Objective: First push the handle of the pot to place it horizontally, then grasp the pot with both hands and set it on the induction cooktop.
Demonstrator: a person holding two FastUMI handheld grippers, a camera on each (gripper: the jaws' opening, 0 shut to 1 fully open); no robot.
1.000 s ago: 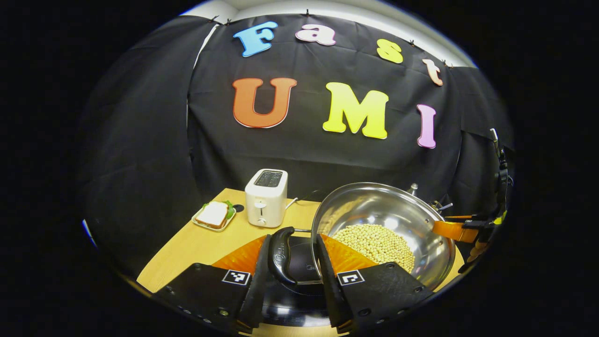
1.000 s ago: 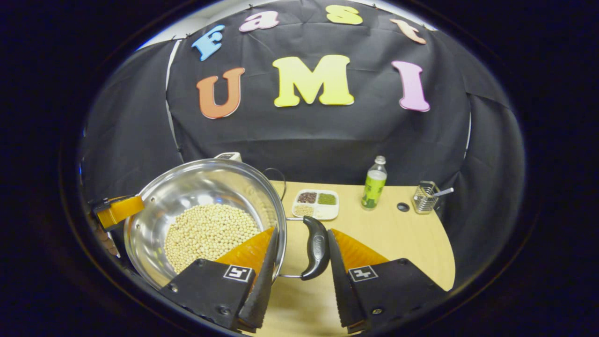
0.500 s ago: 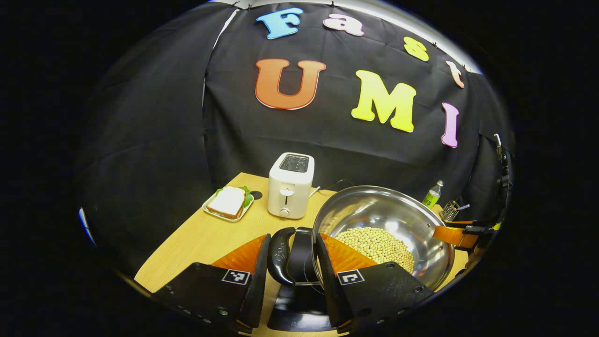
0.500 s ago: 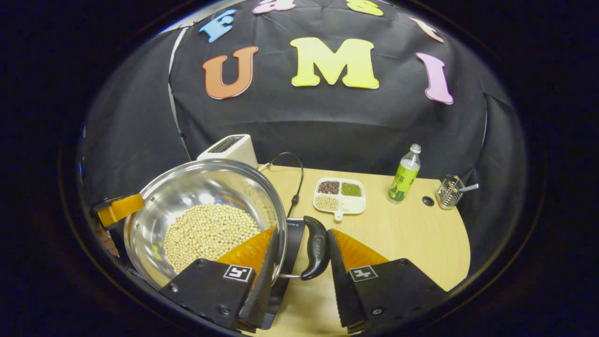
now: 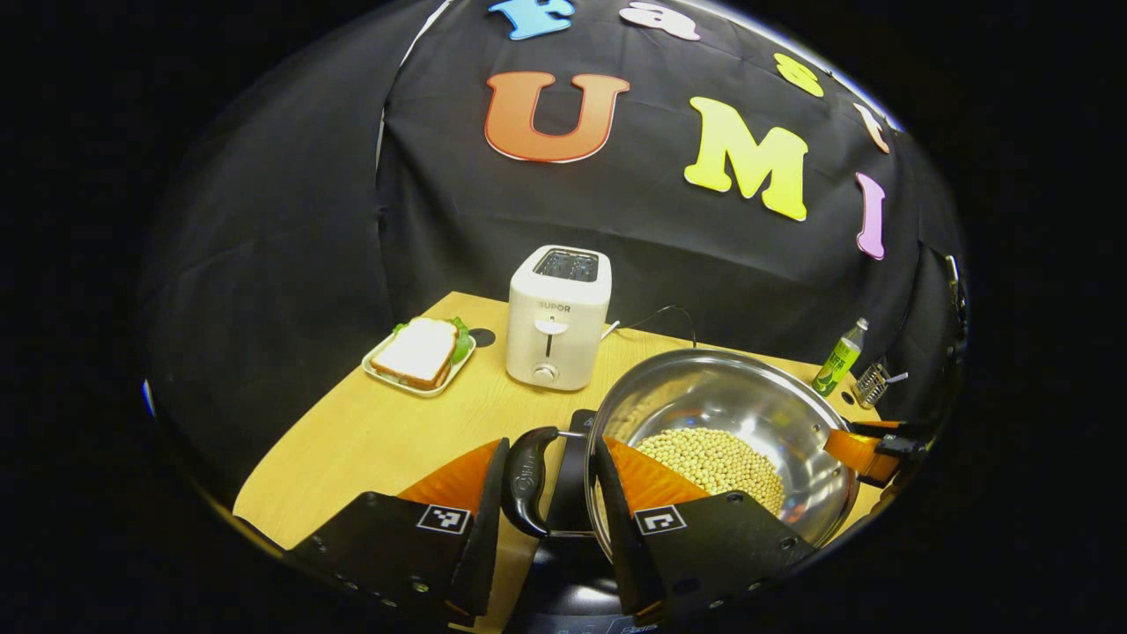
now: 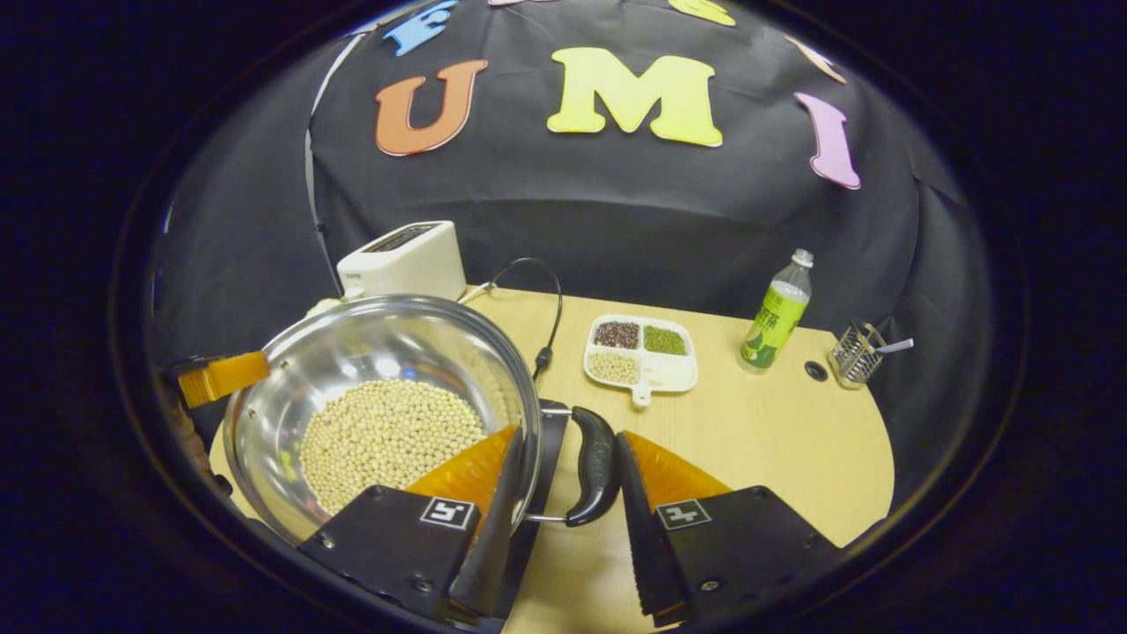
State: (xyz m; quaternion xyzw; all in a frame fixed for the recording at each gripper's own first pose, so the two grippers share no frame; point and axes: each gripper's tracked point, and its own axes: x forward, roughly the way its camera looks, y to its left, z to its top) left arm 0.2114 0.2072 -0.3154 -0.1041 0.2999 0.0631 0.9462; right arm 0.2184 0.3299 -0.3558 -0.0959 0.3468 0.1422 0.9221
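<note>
A steel pot [image 5: 731, 396] with soybeans [image 5: 713, 458] in it hangs between the two grippers. My left gripper [image 5: 550, 458] is shut on the pot's black side handle [image 5: 526, 480], one finger outside the handle and the other inside the rim. Across the pot, the right gripper [image 5: 872, 445] holds the far rim. In the right gripper view my right gripper [image 6: 570, 440] is shut on the other black handle [image 6: 596, 467] of the pot [image 6: 379, 343] in the same way. The left gripper [image 6: 216, 379] shows at the pot's far side. The black induction cooktop [image 5: 563, 577] [image 6: 548, 449] lies under the pot.
On the wooden table [image 5: 352, 440] stand a white toaster [image 5: 558, 317] and a plate with a sandwich [image 5: 421, 354]. To the right are a divided dish of beans [image 6: 641, 352], a green bottle [image 6: 775, 313], a wire holder [image 6: 858, 352] and a black cable [image 6: 550, 308].
Both grippers keep their hold and have carried the pot along. The toaster and the table's far items now sit higher in both views, and more tabletop shows.
</note>
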